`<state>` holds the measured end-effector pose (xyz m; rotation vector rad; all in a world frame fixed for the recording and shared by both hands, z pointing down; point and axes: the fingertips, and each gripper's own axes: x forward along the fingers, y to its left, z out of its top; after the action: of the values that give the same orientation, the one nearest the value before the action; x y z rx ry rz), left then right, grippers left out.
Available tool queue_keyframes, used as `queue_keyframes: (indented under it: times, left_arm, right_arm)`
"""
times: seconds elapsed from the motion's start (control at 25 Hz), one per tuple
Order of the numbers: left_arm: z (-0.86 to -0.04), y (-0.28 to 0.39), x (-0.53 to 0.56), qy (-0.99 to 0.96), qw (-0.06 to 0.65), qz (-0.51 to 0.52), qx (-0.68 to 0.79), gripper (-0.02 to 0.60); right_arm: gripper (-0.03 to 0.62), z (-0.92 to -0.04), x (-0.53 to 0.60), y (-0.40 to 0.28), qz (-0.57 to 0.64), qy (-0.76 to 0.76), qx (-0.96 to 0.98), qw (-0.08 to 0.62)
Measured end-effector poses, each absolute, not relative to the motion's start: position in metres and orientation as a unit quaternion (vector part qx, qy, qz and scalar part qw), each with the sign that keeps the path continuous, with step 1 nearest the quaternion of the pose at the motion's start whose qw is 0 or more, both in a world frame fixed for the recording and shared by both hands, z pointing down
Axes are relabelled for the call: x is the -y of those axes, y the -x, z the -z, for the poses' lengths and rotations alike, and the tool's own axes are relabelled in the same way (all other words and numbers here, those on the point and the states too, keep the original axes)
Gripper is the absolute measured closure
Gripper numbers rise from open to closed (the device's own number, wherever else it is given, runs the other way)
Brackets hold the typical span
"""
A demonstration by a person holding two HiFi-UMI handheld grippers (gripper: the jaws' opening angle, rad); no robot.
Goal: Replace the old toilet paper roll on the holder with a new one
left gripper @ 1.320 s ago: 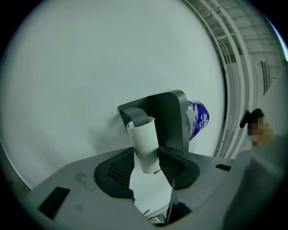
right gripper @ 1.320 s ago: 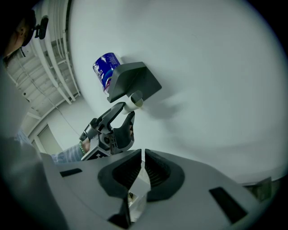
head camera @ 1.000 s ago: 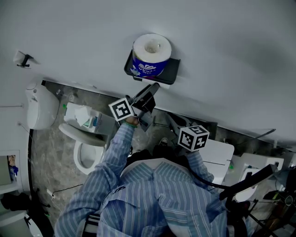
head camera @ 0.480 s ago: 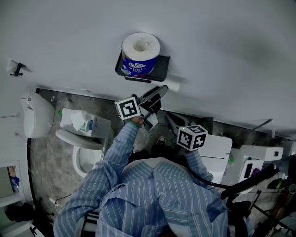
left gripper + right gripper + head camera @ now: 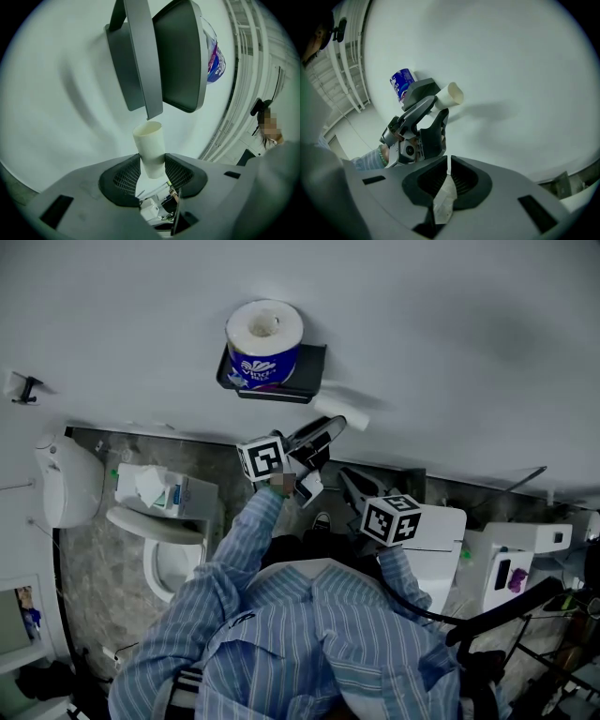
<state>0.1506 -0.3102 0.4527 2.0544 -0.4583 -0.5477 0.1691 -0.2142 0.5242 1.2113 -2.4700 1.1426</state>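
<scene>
Cardboard tube: bare, off-white; its lower part sat between the mesh pads of the left gripper, open end pointing up toward the holder.
Left jaws: clenched on the tube, kept apart by its width.
Right jaws: pressed together in the right gripper, pinching a scrap of tissue paper that hung below the pads.
Holder: dark grey, fixed to the white wall; the tube's free end lay just below and to the right of it in the head view; contact could not be told.
New roll: white with a blue wrapper, standing upright on the holder's top shelf.
Further out: toilet low at left; striped sleeve behind the left gripper.
</scene>
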Motion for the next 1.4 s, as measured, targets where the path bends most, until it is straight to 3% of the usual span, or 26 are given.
queue_keyframes:
  times: [0.24, 0.52, 0.84, 1.0, 1.4]
  left_arm:
    - [-0.463, -0.153, 0.296, -0.820, 0.494, 0.219, 0.189, 0.416]
    - [-0.462, -0.120, 0.283, -0.849, 0.451, 0.196, 0.195, 0.416]
    - [-0.462, -0.093, 0.262, -0.857, 0.447, 0.164, 0.196, 0.416]
    - [-0.459, -0.069, 0.252, -0.865, 0.435, 0.151, 0.199, 0.416]
    - [-0.464, -0.003, 0.243, -0.863, 0.421, 0.156, 0.232, 0.416]
  right_arm:
    - [0.571, -0.526, 0.211, -0.179, -0.380, -0.417, 0.823, 0.076]
    - [0.571, -0.512, 0.214, -0.164, -0.349, -0.435, 0.828, 0.058]
    - [0.569, -0.417, 0.231, -0.151, -0.235, -0.426, 0.873, 0.001]
    - [0.566, -0.381, 0.242, -0.128, -0.175, -0.419, 0.891, 0.006]
    - [0.334, -0.319, 0.273, -0.080, -0.079, -0.428, 0.900, -0.002]
